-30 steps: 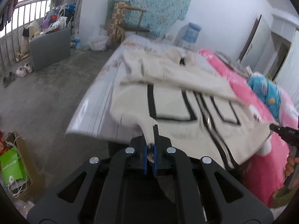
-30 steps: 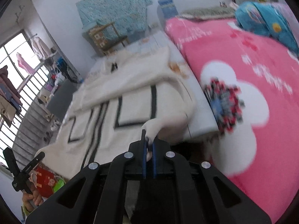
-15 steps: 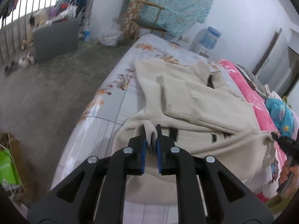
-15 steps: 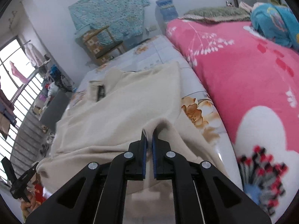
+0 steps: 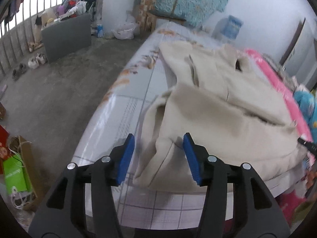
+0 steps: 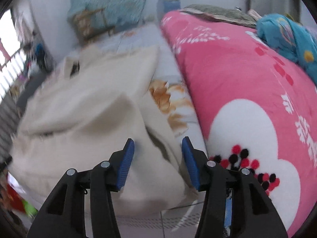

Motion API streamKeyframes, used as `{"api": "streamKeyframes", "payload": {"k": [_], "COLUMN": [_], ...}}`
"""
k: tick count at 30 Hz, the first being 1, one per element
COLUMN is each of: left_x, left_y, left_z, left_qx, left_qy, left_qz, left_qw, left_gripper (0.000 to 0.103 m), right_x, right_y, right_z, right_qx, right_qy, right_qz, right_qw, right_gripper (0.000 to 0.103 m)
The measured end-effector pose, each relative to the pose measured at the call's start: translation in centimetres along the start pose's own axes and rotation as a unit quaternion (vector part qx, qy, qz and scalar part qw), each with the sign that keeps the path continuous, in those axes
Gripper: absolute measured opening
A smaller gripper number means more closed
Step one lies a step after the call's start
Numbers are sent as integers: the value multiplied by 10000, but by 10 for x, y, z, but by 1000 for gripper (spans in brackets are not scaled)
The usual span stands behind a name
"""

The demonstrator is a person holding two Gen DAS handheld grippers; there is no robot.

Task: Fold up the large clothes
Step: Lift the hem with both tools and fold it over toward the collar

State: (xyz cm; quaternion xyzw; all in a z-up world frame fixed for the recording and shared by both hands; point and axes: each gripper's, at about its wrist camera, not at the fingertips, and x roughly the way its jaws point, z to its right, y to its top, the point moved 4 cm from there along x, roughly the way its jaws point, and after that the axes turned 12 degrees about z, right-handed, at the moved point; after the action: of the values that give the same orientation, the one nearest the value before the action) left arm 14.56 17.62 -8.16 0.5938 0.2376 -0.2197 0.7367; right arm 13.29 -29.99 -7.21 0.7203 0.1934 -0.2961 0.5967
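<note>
A large cream garment (image 5: 214, 107) lies folded over itself on the bed's floral sheet (image 5: 126, 99); it also shows in the right wrist view (image 6: 89, 109). My left gripper (image 5: 158, 154) is open, its blue pads on either side of the garment's near left corner, holding nothing. My right gripper (image 6: 157, 156) is open over the garment's near right corner, also empty. The tip of the right gripper (image 5: 306, 145) shows at the right edge of the left wrist view.
A pink flowered quilt (image 6: 247, 99) lies right of the garment, with a blue bundle (image 6: 287, 39) on it. Left of the bed are concrete floor (image 5: 49, 99), a grey board (image 5: 66, 33), shoes, a railing and a green bag (image 5: 15, 174). A wooden chair (image 5: 158, 10) stands at the back wall.
Both grippers carried the garment's lower edge forward over its upper part, hiding the black-striped side, then opened and let go. The garment now lies folded on the bed.
</note>
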Motion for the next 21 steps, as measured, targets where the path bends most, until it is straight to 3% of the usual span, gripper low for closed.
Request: {"api": "streamKeyframes", "payload": {"k": [1, 5, 8, 12, 16, 17, 19, 20, 21], "left_x": [-1, 1, -8, -26, 8, 10, 6, 4, -2], "left_y": [-1, 2, 7, 24, 8, 6, 6, 6, 9], "left_z": [2, 12, 22, 19, 10, 10, 13, 13, 11], "left_qx": [79, 349, 654, 448, 516, 591, 889, 874, 808], "left_qy": [68, 194, 301, 116, 293, 345, 559, 577, 561], "left_qz": [47, 210, 395, 604, 101, 179, 287, 320, 407], "left_qw": [9999, 9990, 9966, 9971, 9982, 9975, 9941, 9940, 9943], "left_gripper": [47, 20, 13, 13, 16, 20, 28, 29, 29], "right_x": [0, -4, -18, -41, -12, -8, -11, -17, -22], "right_y": [0, 1, 4, 11, -9, -12, -11, -7, -4], "right_z": [-2, -13, -16, -13, 2, 5, 6, 7, 7], "right_qx": [-143, -586, -619, -366, 35, 100, 159, 73, -5], "right_qy": [-75, -253, -294, -242, -294, -284, -263, -422, -557], "right_qz": [21, 86, 257, 531, 108, 76, 150, 230, 299], "right_qw": [9999, 9979, 9973, 9976, 9995, 9995, 9994, 9988, 9980], "right_gripper": [46, 19, 14, 14, 15, 16, 23, 35, 38]}}
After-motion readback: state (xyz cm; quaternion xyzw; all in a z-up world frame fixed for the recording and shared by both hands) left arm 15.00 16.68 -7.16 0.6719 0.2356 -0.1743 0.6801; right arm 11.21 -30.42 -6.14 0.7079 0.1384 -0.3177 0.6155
